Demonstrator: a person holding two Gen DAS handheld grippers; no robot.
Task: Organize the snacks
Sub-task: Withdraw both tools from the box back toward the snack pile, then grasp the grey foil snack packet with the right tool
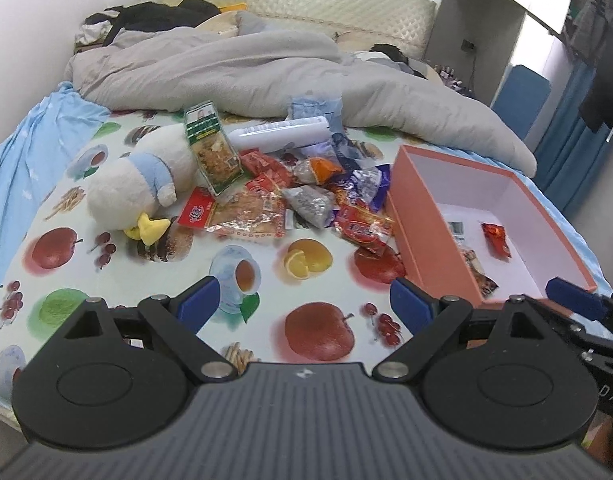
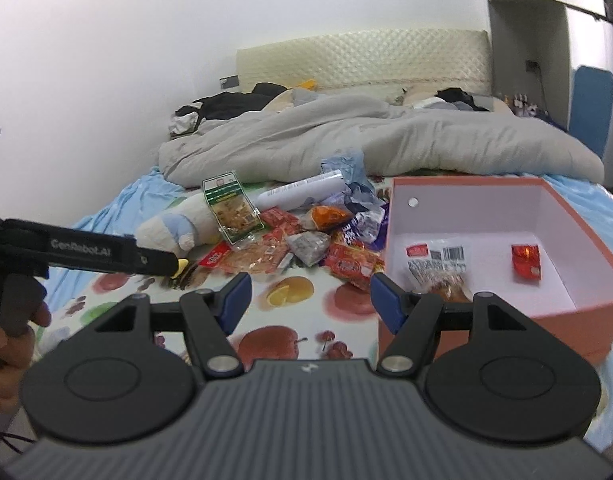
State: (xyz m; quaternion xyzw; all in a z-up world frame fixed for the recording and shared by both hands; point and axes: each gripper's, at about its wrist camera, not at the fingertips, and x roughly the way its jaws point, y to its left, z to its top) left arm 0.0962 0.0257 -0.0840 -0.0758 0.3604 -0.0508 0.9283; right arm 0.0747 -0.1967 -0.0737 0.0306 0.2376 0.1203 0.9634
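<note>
Snacks [image 1: 306,196] lie heaped on the bed [image 1: 106,280], ahead of both tongs. Left tongs [image 1: 306,304] gape open, empty; right tongs [image 2: 310,300] gape too, nothing between them. Only the right view shows a hand [image 2: 2,336] gripping the left handle. One orange box [image 2: 486,324] sits right of the tongs, holding two packets: one red [image 2: 526,262], one clear [image 2: 438,268].

Snack packets [image 1: 290,196] heaped on the fruit-print cloth; beside them, open pink box [image 2: 578,316] holding two.
</note>
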